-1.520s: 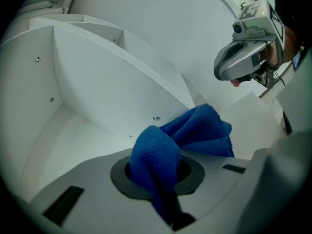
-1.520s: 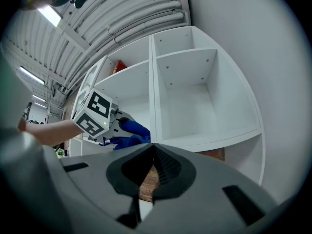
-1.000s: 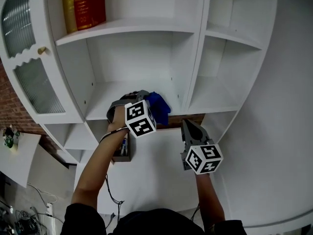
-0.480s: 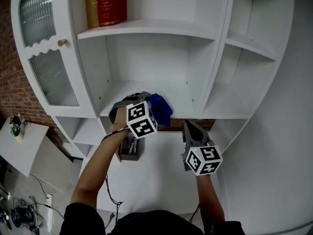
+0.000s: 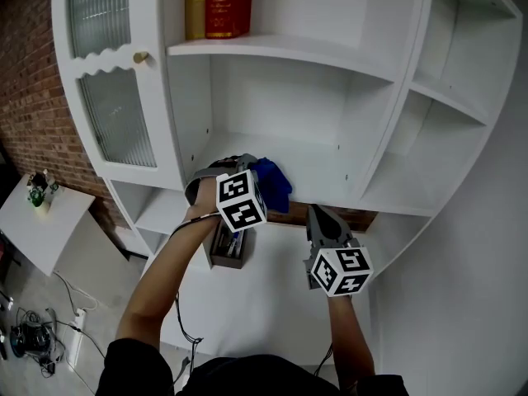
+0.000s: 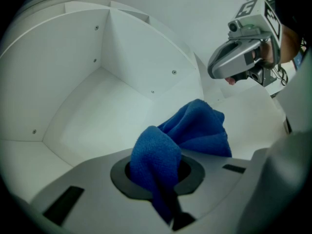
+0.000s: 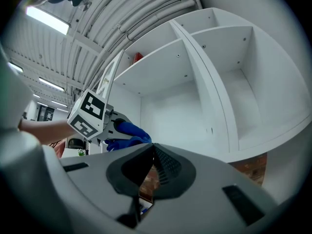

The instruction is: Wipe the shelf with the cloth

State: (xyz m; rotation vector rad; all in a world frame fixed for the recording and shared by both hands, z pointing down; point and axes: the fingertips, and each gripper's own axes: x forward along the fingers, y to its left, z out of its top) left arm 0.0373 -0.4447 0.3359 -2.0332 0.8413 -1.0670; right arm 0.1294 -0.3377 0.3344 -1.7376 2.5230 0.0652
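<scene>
The fleecy blue cloth [image 6: 195, 130] is gripped by the left tool [image 6: 165, 177], the right tool [image 7: 148, 167] kept closed and empty — a sweep across the white wooden shelf [image 6: 97, 116] is called for.

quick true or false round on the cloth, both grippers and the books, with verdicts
1. The left hand-held gripper is shut on the blue terry cloth. True.
2. The right hand-held gripper holds a second cloth. False: its jaws are together on nothing.
3. Red and yellow hardback books stand on the white upper shelf, above the cloth. True.
4. The cloth lies spread out flat. False: it is bunched up in the jaws.
</scene>
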